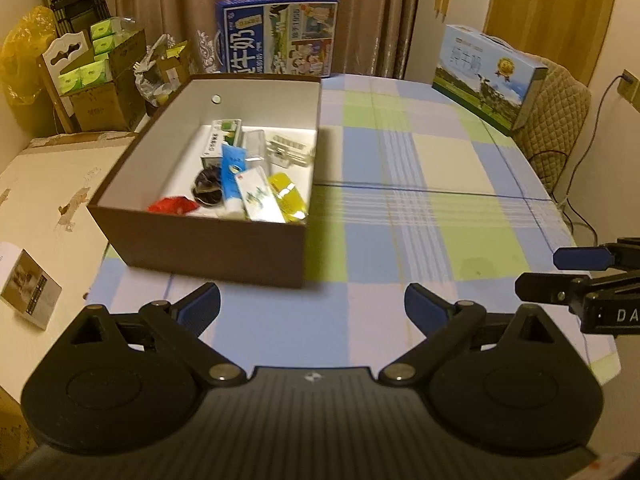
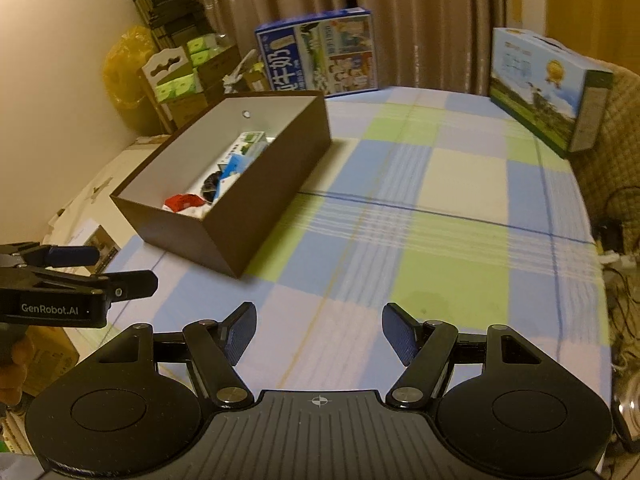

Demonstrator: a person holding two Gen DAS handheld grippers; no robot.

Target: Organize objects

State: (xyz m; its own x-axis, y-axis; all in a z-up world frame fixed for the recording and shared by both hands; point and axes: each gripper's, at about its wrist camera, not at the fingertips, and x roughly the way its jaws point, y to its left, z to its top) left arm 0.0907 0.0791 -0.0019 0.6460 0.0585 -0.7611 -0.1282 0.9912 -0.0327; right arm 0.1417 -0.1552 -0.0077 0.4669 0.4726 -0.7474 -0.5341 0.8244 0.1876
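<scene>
An open brown box (image 1: 208,244) with a white inside stands on the checked tablecloth, and also shows in the right wrist view (image 2: 256,208). In it lie several small items: a blue-and-white tube (image 1: 232,178), a yellow packet (image 1: 289,196), a red wrapper (image 1: 173,205), a dark round item (image 1: 207,190) and a green-and-white carton (image 1: 222,136). My left gripper (image 1: 312,306) is open and empty, just in front of the box. My right gripper (image 2: 319,332) is open and empty over the cloth, to the right of the box.
A blue milk carton (image 1: 276,36) stands behind the box at the table's far edge. A second milk case (image 1: 490,76) stands at the far right by a padded chair (image 1: 560,120). Cardboard boxes (image 1: 96,92) and a yellow bag are off the table's left.
</scene>
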